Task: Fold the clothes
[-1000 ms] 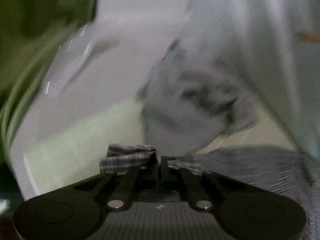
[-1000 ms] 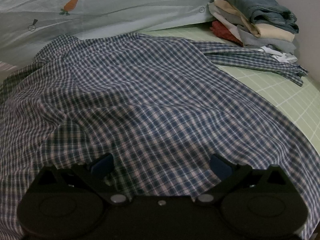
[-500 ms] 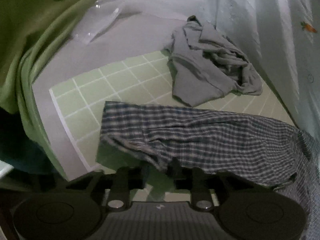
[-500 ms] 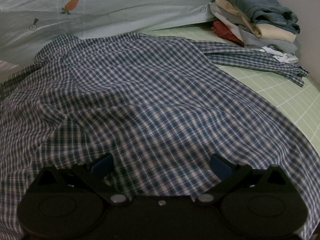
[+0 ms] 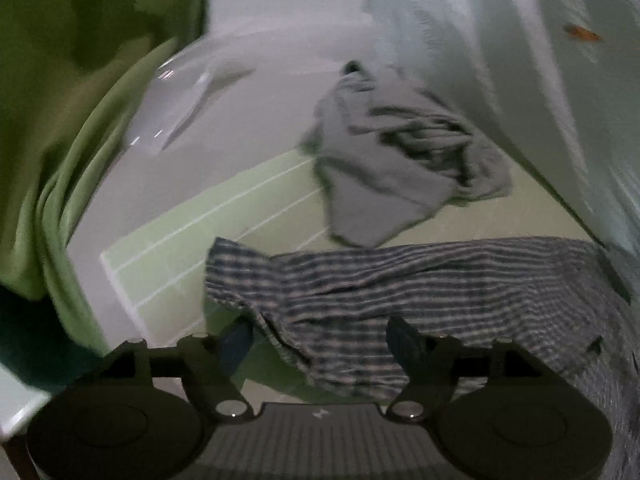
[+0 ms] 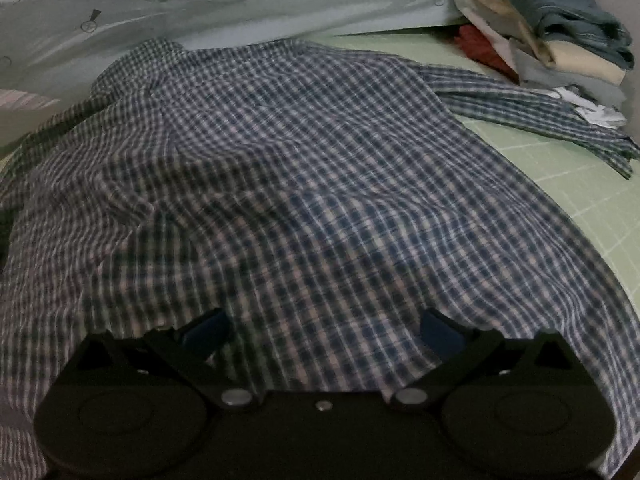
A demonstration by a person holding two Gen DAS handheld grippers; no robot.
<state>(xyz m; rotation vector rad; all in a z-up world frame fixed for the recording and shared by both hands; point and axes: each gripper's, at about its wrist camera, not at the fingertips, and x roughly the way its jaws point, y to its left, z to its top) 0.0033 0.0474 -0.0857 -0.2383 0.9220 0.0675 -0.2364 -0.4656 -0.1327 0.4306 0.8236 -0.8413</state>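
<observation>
Left tool wide open over checked shirt sleeve, gripping nothing

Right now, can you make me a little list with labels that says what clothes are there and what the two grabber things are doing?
surface: pale green mat with white grid lines
main garment: blue and white checked shirt, spread out on the mat
sleeve: checked sleeve lying flat in front of the left gripper
other garment: crumpled grey garment beyond the sleeve
pile: stack of folded clothes, far right corner
left gripper: open, holding nothing
right gripper: open, over the shirt
</observation>
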